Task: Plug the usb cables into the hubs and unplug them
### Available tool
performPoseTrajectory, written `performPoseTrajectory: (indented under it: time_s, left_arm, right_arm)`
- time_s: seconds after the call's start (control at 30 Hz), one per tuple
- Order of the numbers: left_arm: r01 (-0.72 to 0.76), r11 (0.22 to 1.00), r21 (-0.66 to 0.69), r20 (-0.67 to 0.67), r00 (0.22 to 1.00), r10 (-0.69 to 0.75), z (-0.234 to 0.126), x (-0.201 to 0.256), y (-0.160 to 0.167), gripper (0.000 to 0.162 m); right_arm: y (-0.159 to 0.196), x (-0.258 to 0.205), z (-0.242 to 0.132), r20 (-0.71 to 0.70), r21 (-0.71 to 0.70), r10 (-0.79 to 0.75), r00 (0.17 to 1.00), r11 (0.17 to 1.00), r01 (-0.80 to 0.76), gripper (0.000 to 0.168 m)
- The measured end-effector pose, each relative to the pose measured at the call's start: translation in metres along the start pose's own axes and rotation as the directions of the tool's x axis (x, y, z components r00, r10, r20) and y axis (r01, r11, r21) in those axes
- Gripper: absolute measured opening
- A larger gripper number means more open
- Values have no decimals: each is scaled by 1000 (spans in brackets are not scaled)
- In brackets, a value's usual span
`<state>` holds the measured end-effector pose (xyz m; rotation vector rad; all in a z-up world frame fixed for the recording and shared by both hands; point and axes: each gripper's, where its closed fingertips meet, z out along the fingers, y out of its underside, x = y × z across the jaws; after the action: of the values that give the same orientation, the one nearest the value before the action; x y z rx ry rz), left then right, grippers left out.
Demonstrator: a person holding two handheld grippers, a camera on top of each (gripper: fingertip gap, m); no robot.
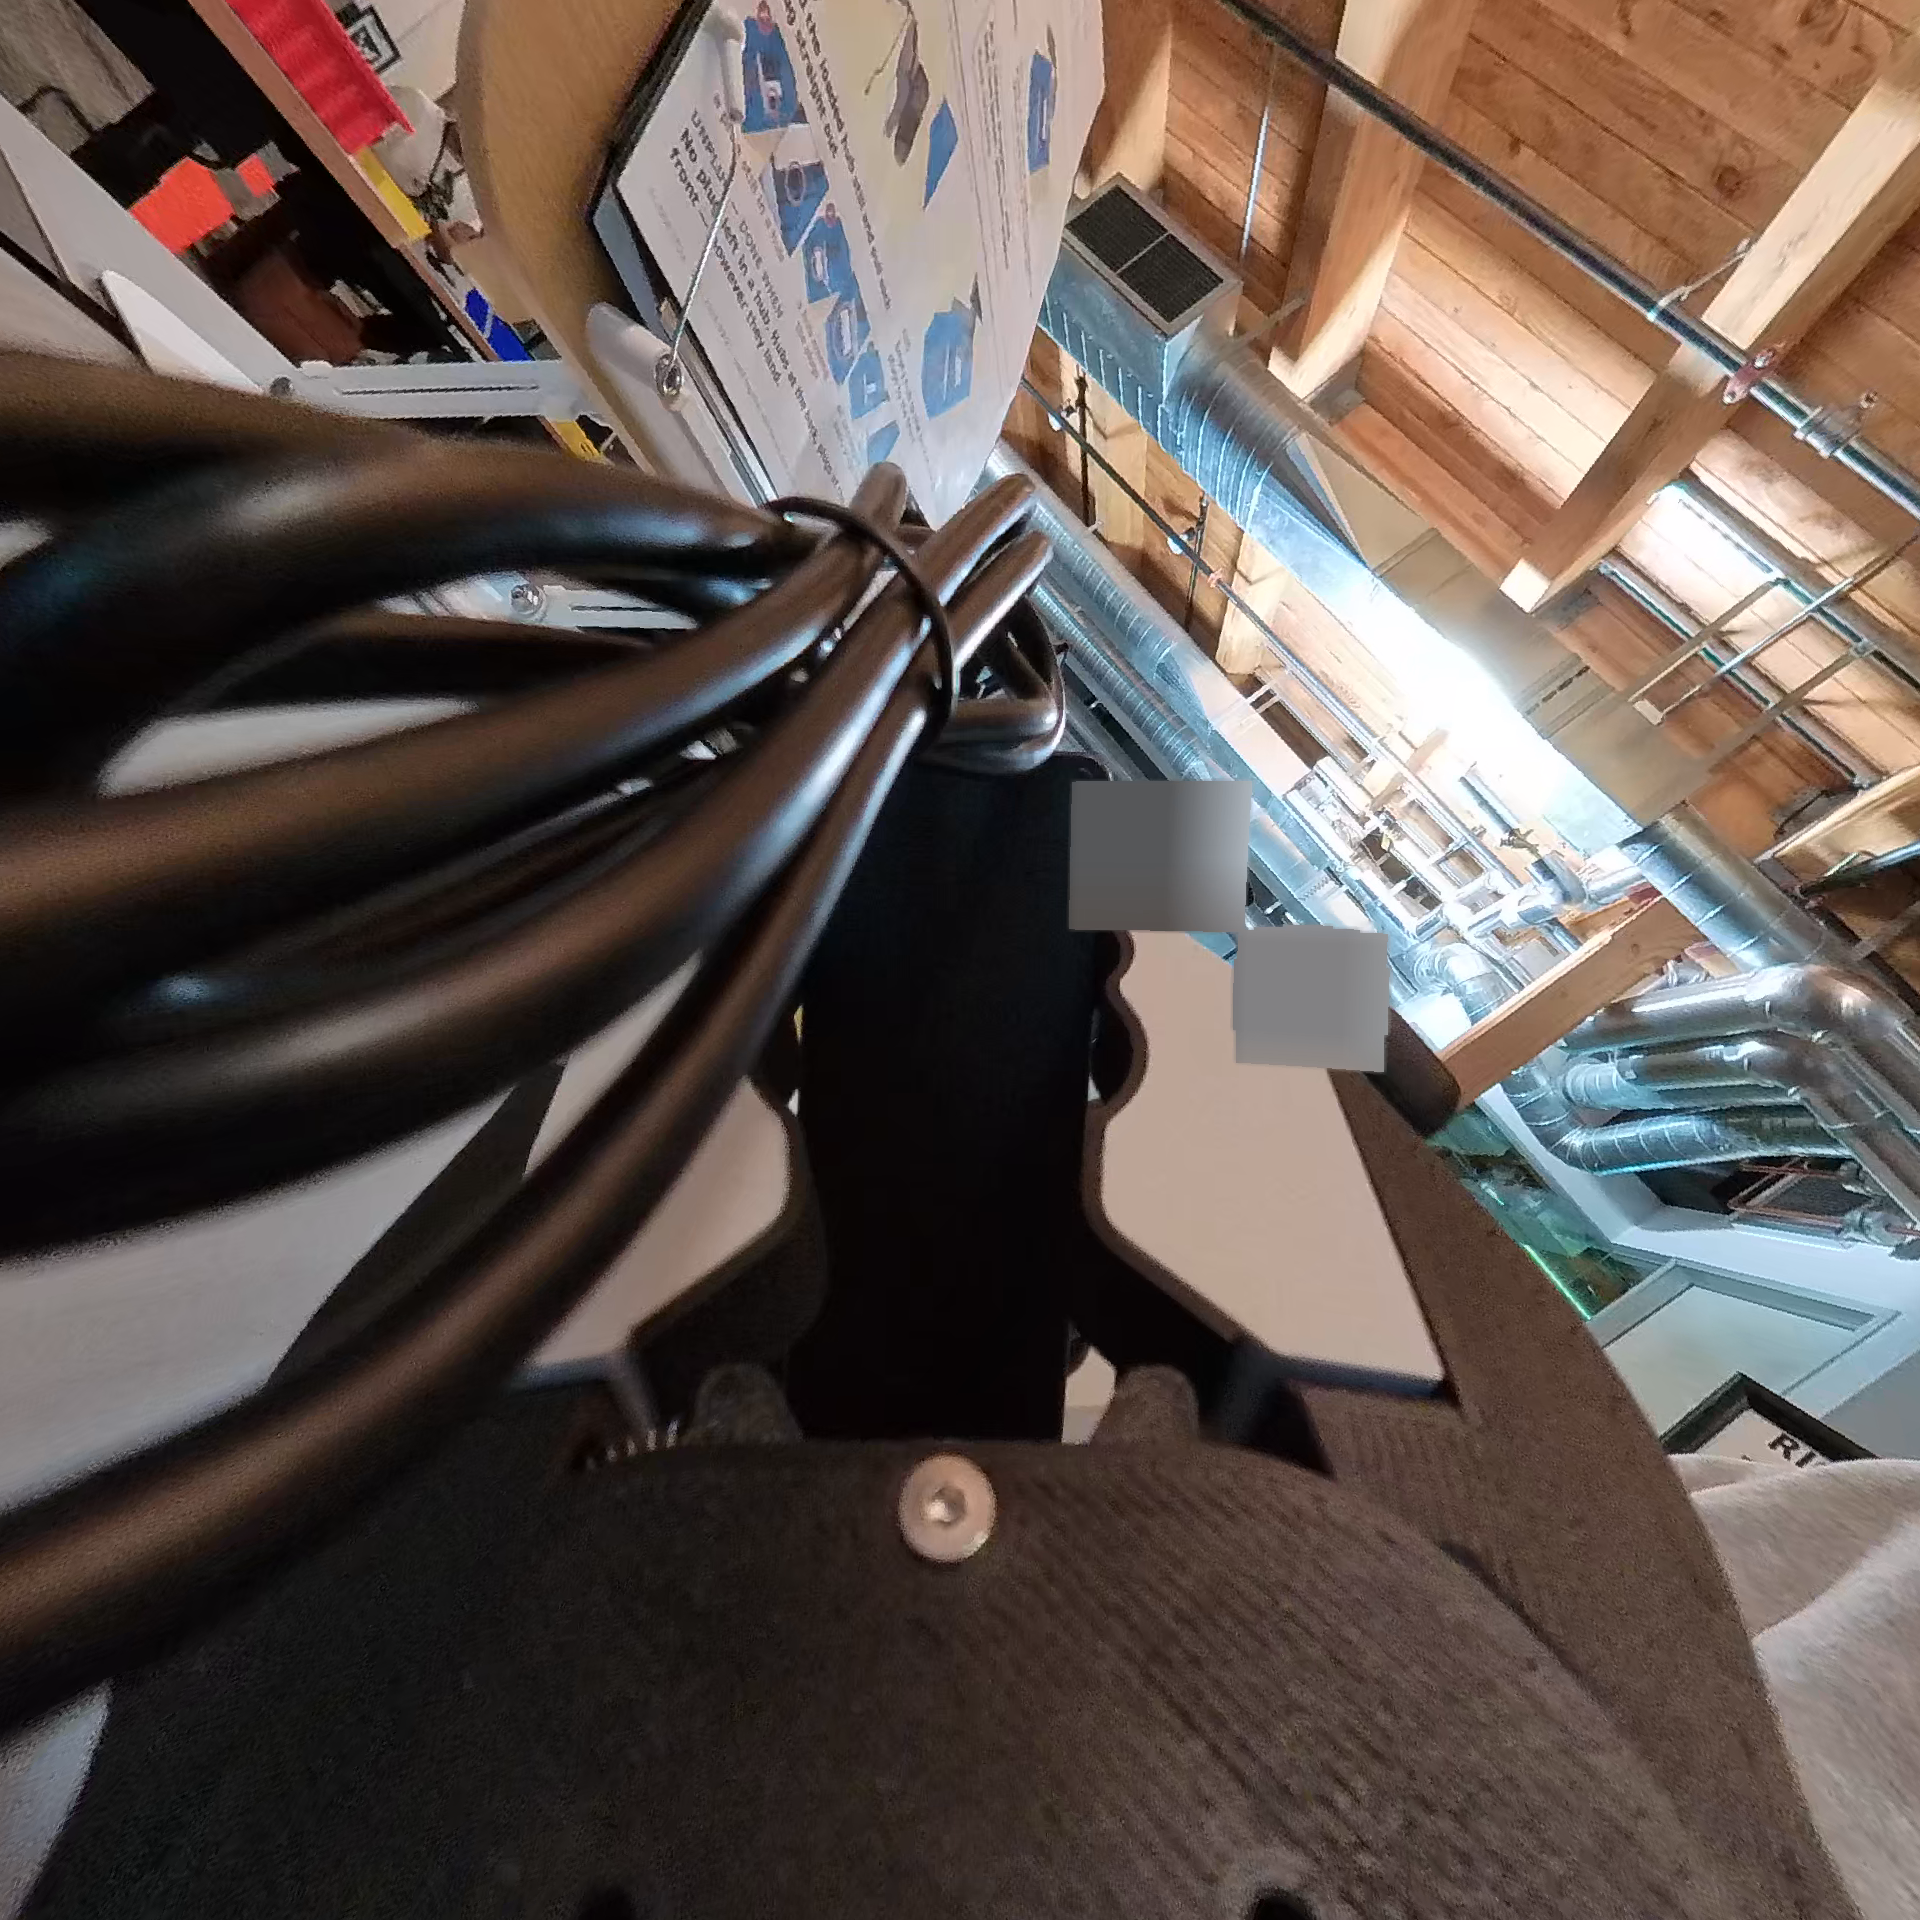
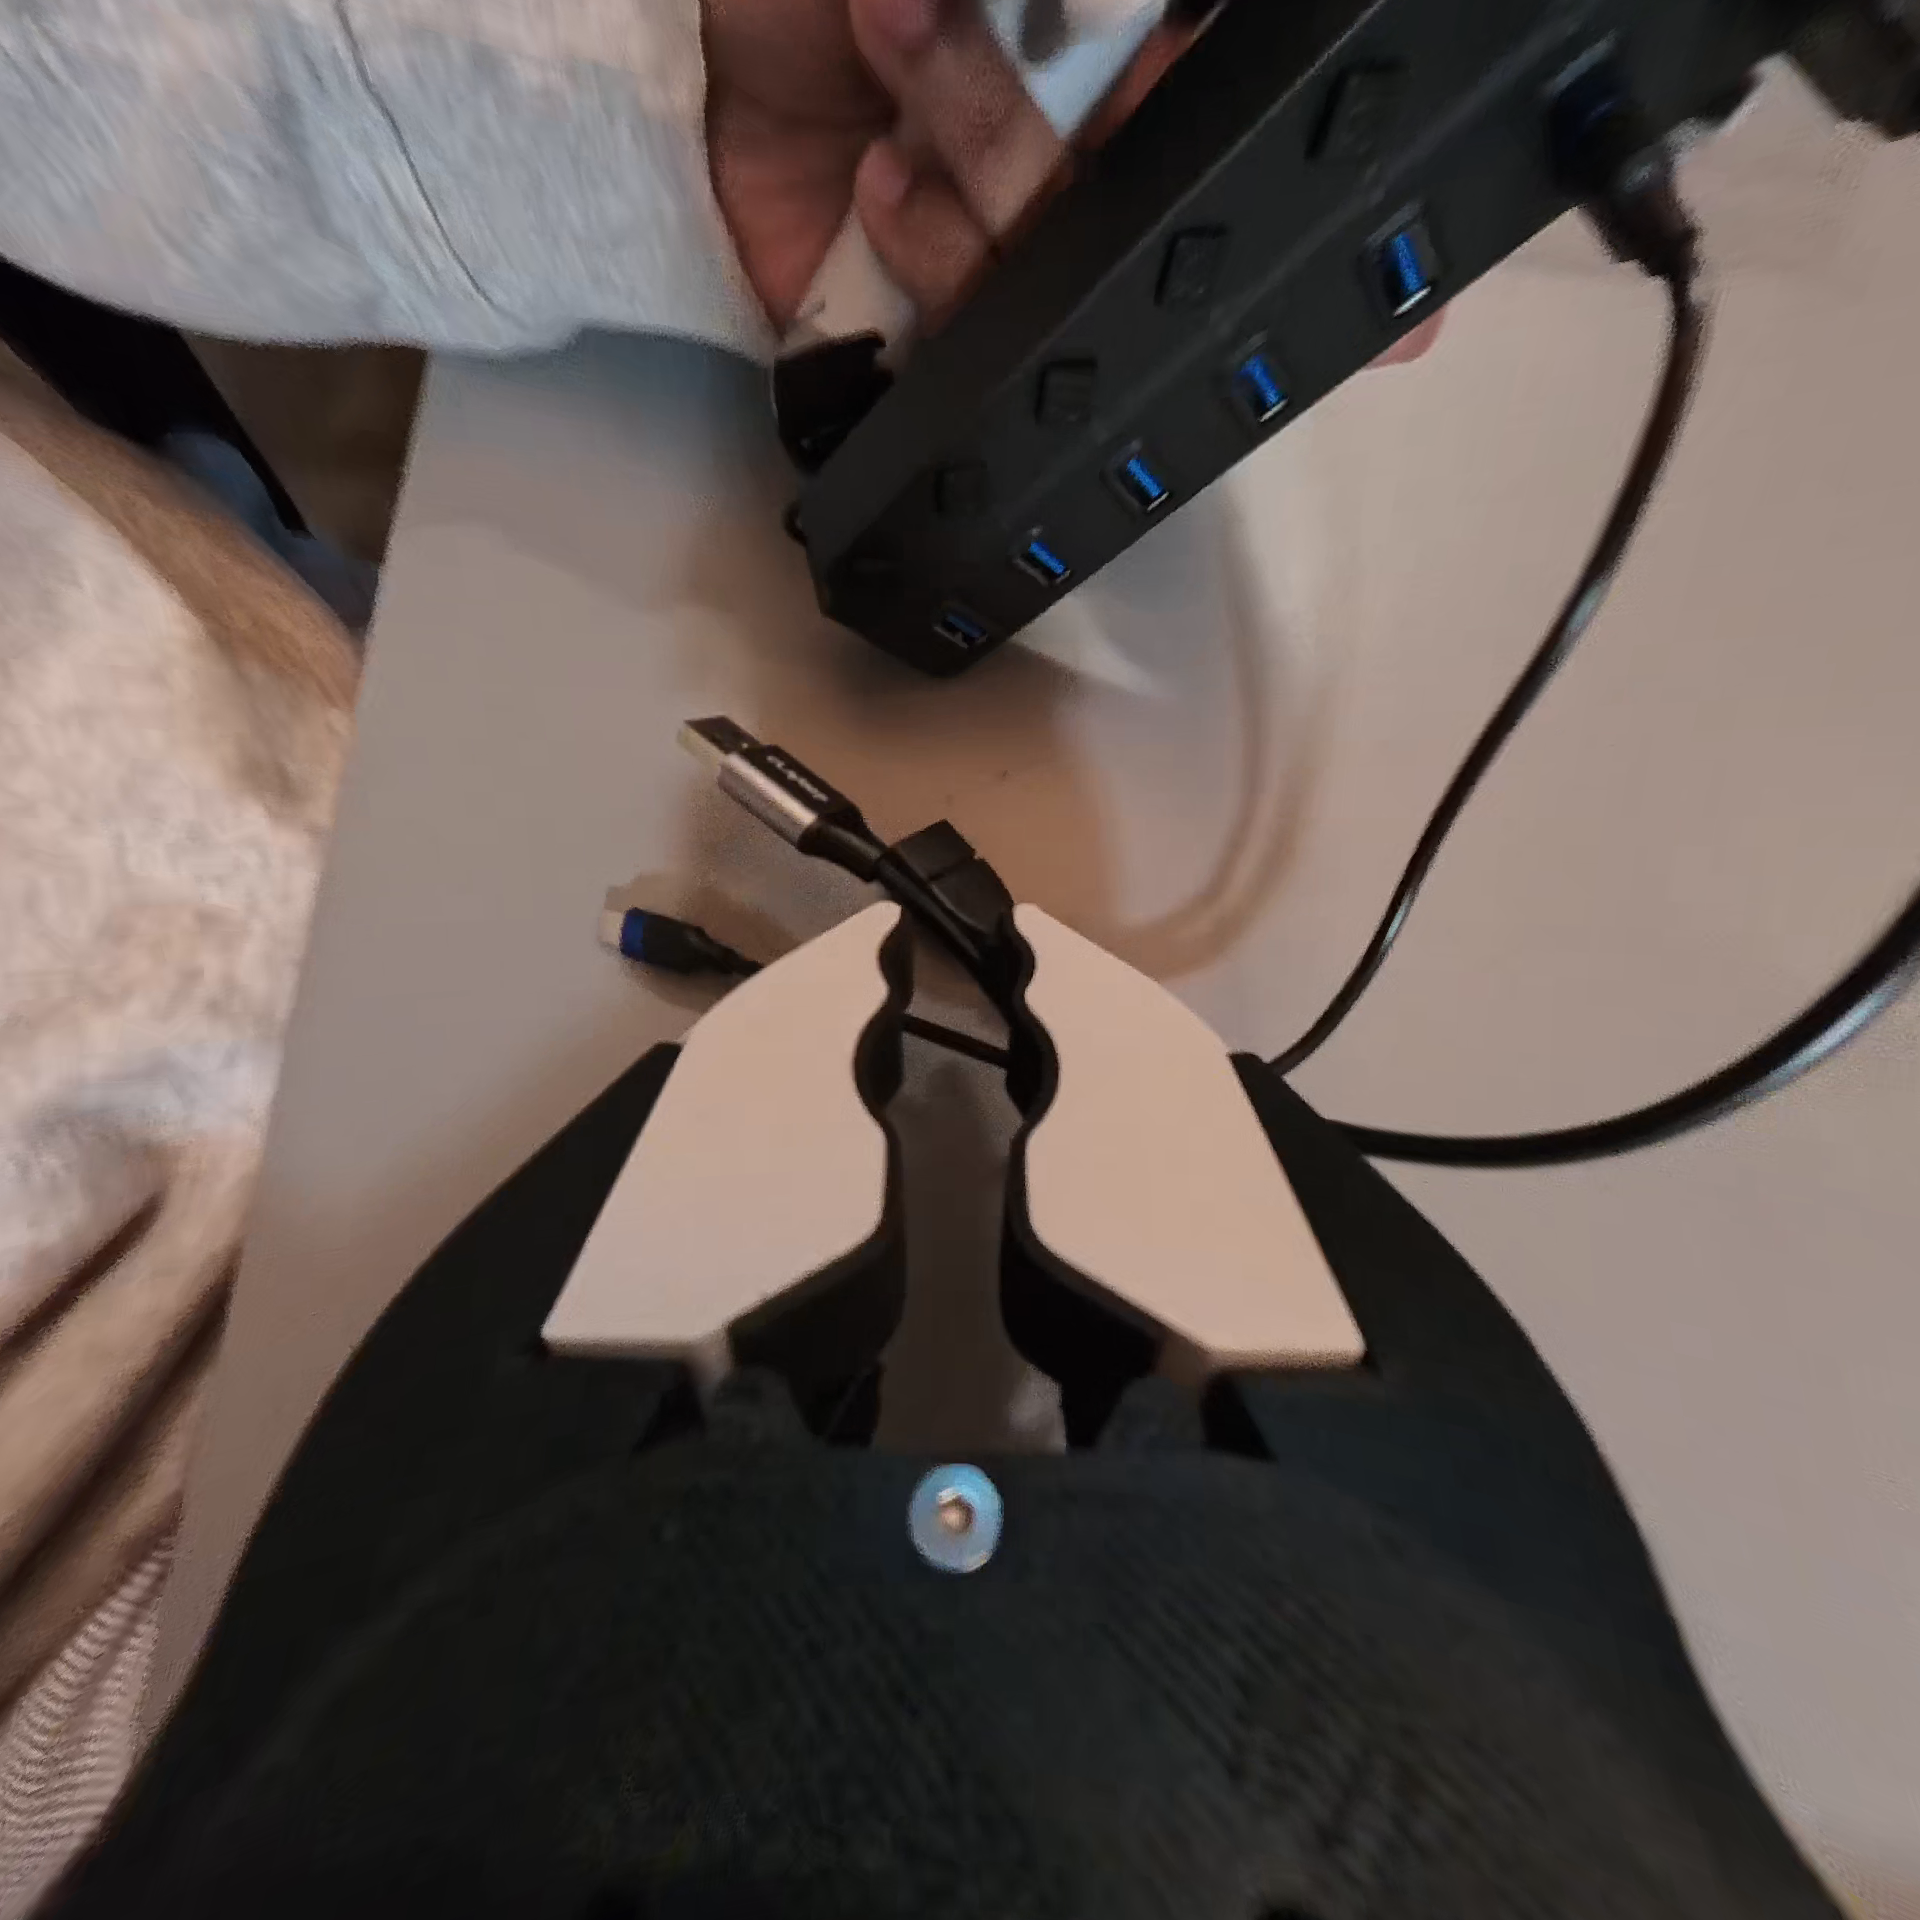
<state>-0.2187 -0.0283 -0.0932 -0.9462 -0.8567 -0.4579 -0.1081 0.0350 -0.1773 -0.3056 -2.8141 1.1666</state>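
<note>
left tool point(image 1: 940, 1039) clamps the black hub point(image 1: 940, 1091) aloft, ports exposed for plugging; right tool point(image 2: 954, 935) hangs parted over usb plugs point(image 2: 769, 784) near the desk point(image 2: 1558, 1455) edge.

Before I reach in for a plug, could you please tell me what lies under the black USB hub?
The USB hub is tilted, its near corner low over bare white table. A person's hand is behind its far side. Anything beneath its upper end is hidden.

The right gripper point(image 2: 956, 920) hangs over the white table point(image 2: 1558, 1351), its jaws slightly parted around thin black cables. Just beyond its tips lie a silver USB plug point(image 2: 764, 784) and a blue-tipped plug point(image 2: 649, 938). Farther beyond, a black hub point(image 2: 1143, 395) with blue ports is tilted above the table, a hand point(image 2: 862, 156) at its far side.
</note>
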Motion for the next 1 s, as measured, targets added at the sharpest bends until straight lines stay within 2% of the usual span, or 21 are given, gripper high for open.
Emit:
performPoseTrajectory:
  time_s: [0.1,0.2,0.3,0.77,1.0]
  left_arm:
    - [4,1000,-4,-5,1000,-4,0,0,0,55]
    - [7,1000,-6,-8,1000,-7,0,1,0,54]
    - [11,1000,-8,-11,1000,-11,0,1,1,54]
    - [24,1000,-18,-30,999,-24,0,3,3,53]
    - [31,999,-11,-91,995,-31,0,12,1,55]
  right_arm:
    - [-13,1,-15,73,157,114,991,980,-124,14]
    - [-29,6,-34,168,310,225,960,912,-268,11]
    - [-38,13,-48,168,387,241,956,876,-289,5]
    - [-46,10,-57,155,446,217,964,855,-264,4]
    - [-52,11,-62,170,504,232,958,815,-286,4]
